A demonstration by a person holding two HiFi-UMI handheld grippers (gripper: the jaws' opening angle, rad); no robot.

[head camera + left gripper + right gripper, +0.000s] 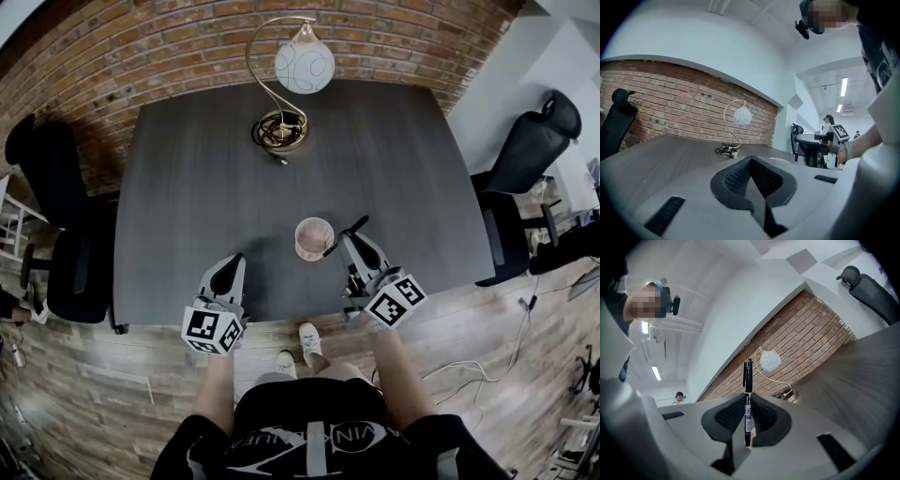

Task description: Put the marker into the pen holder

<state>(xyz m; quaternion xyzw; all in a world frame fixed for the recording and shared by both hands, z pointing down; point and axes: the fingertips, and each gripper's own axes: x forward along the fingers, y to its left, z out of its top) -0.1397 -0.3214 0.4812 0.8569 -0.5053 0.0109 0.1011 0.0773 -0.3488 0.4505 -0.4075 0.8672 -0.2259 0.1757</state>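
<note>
A black marker (357,225) is clamped in my right gripper (345,238), its lower end just right of the pinkish mesh pen holder (314,239) near the table's front edge. In the right gripper view the marker (748,376) stands upright between the shut jaws of the right gripper (748,404), cap end up. My left gripper (235,262) rests at the table's front left of the holder, shut and empty. In the left gripper view, the left gripper (751,161) has its pads pressed together, and the holder's rim (780,160) peeks just beyond.
A dark grey table (206,187) carries a globe lamp (304,66) with a coiled brass base (279,129) at the back. Black office chairs stand at the left (66,234) and right (530,150). A brick wall runs behind the table.
</note>
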